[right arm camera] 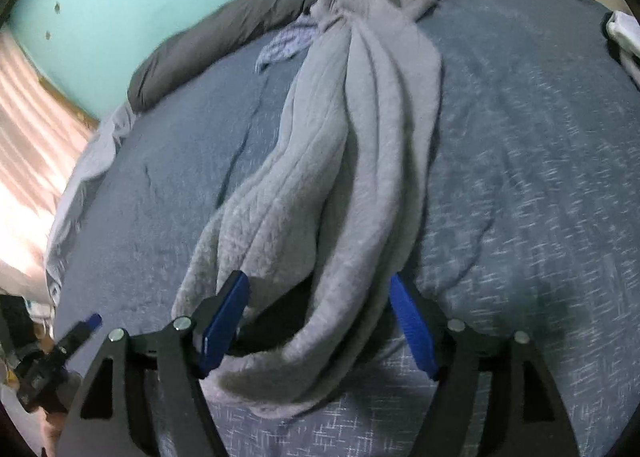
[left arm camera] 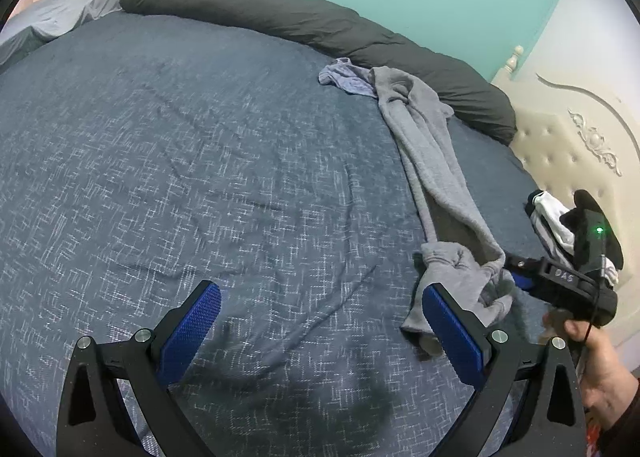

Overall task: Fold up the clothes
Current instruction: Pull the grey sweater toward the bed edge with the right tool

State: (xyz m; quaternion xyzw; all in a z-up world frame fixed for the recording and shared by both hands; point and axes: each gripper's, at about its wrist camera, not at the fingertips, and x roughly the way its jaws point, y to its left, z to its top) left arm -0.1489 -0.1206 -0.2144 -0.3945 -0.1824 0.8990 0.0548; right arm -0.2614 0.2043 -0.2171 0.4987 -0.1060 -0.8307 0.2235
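Left wrist view: left gripper (left arm camera: 320, 331) wide open, fingers empty, above blue cross-hatched bedspread (left arm camera: 180, 161). Long grey knitted garment (left arm camera: 432, 161) lay bunched, unfolded, to right of fingers; long axis ran from near end by right finger away toward dark grey bolster (left arm camera: 312, 21). Right gripper (left arm camera: 520, 271) at garment's near end, held by hand (left arm camera: 600, 369).

Right wrist view: right gripper (right arm camera: 320, 321) open, fingers straddling garment's (right arm camera: 360, 129) near end; not seen clamped. Garment stretched straight ahead along gripper axis. Right gripper judged nearer.
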